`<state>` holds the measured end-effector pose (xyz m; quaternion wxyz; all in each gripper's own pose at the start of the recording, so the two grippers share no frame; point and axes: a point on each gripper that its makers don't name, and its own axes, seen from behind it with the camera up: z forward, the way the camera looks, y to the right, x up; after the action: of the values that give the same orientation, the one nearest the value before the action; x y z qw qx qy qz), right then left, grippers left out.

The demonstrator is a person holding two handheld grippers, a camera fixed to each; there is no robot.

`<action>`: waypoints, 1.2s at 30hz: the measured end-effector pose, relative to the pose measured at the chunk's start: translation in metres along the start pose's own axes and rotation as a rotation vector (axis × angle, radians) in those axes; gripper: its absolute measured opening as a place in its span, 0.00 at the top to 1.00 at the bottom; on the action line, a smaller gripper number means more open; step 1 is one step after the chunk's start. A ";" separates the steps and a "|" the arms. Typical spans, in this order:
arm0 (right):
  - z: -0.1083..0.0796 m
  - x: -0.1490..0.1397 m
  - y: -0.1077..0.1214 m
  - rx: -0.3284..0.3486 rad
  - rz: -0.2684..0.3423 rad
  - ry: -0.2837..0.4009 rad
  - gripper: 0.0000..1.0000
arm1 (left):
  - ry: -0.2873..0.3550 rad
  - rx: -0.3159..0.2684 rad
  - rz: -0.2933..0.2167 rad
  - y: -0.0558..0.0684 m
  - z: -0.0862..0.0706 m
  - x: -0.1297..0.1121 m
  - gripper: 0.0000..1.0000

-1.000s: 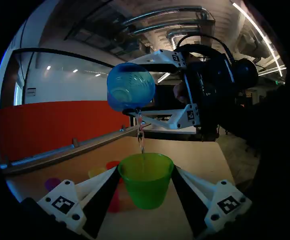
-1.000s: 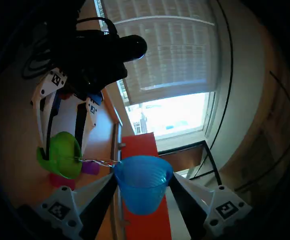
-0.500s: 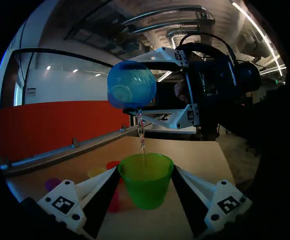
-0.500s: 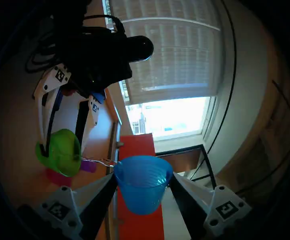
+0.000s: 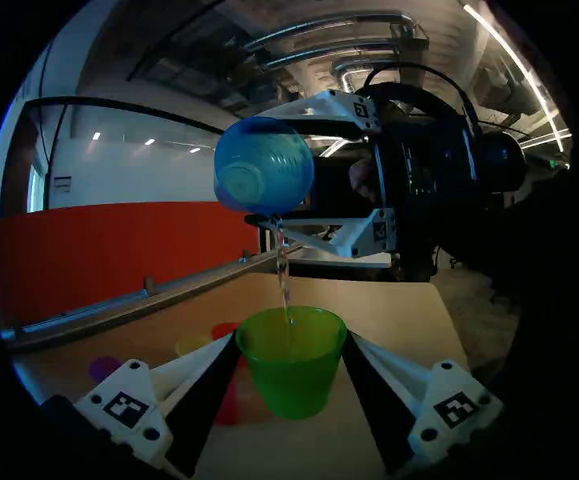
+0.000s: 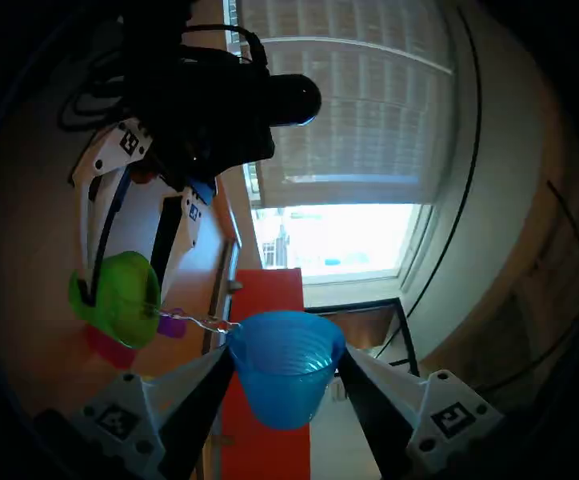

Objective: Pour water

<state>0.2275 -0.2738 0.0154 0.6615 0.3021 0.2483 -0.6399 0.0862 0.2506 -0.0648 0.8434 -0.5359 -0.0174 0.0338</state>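
My left gripper (image 5: pixel 291 376) is shut on a green cup (image 5: pixel 292 360), held upright just above the wooden table (image 5: pixel 385 308). Above it my right gripper (image 5: pixel 301 168) is shut on a blue cup (image 5: pixel 263 166), tipped over on its side. A thin stream of water (image 5: pixel 282 268) falls from the blue cup's rim into the green cup. In the right gripper view the blue cup (image 6: pixel 287 366) sits between my right gripper's (image 6: pixel 287 376) fingers, and the stream (image 6: pixel 197 322) runs to the green cup (image 6: pixel 119 298) held by my left gripper (image 6: pixel 125 276).
Several small coloured cups lie on the table behind the green one: a purple cup (image 5: pixel 103 368), a yellow cup (image 5: pixel 191 344) and a red cup (image 5: pixel 225 329). An orange partition (image 5: pixel 113 248) with a metal rail runs along the table's far edge. A bright window (image 6: pixel 337 232) with blinds stands beyond.
The blue cup has tilted a little further and risen slightly. The water stream keeps running into the green cup. The green cup has stayed in place.
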 end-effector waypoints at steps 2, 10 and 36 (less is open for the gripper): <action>0.001 0.001 0.001 -0.001 -0.010 0.000 0.10 | 0.000 0.000 -0.001 0.000 0.000 -0.001 0.12; 0.003 -0.001 0.004 -0.005 -0.051 -0.002 0.10 | 0.002 0.002 0.000 -0.001 0.000 0.001 0.12; 0.008 0.008 0.002 -0.007 -0.131 0.010 0.10 | 0.016 0.016 -0.012 -0.008 0.000 0.003 0.12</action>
<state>0.2299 -0.2850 0.0149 0.6180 0.2861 0.2730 -0.6795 0.0893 0.2473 -0.0575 0.8479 -0.5293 -0.0133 0.0247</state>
